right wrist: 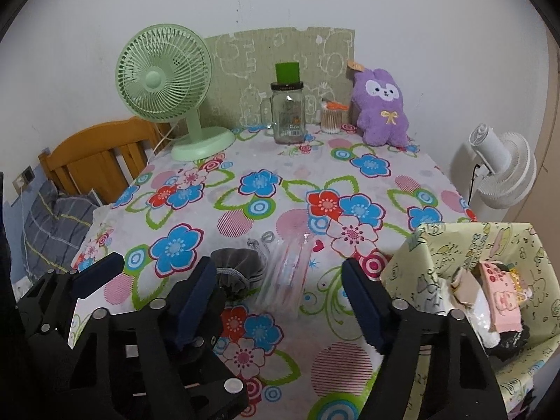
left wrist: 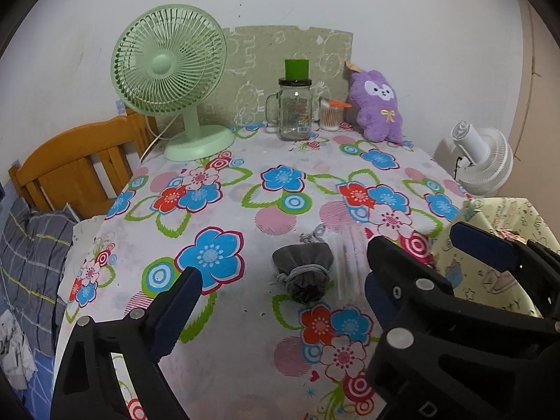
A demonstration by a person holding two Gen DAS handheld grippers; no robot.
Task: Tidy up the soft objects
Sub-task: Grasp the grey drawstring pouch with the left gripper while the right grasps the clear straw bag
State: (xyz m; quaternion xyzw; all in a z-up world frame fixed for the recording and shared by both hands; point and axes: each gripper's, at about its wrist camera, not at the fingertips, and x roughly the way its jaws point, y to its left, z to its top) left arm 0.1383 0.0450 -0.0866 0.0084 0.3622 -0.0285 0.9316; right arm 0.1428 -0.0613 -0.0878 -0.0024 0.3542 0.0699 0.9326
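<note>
Left wrist view. Shows the left tool (left wrist: 283,262) with fingers wide apart and clamped on nothing. Below the gap lies the grey drawstring pouch (left wrist: 302,273), on the near half of the table (left wrist: 245,161) toward its right edge, mouth turned toward the camera. Touching its right side: a clear plastic packet (left wrist: 344,266). Likely trouble here:
- pinching only the cord (left wrist: 315,234), so the pouch dangles
- catching the packet or a fold of floral cloth along with it
- knocking the right tool's finger (left wrist: 483,248), which crowds in just beside

Along the far edge stand a green fan (left wrist: 168,66), a glass jar (left wrist: 294,112), a swab tub (left wrist: 330,115) and a purple plush (left wrist: 379,105). Off the left edge are a wooden headboard (left wrist: 70,168) and plaid bedding (left wrist: 28,245). Beyond the right edge is a white fan (left wrist: 483,161).

Right wrist view. Shows the right tool (right wrist: 278,266) also apart, holding nothing, poised over the packet (right wrist: 287,273), with the pouch (right wrist: 238,269) partly hidden behind its left finger. Stands a paper-covered box (right wrist: 437,255) at the right edge, already holding a pink pack (right wrist: 500,287). Risk again of clashing with the left tool's finger (right wrist: 101,273), or of squashing the soft pouch so it slips free. Plain white wall behind.
</note>
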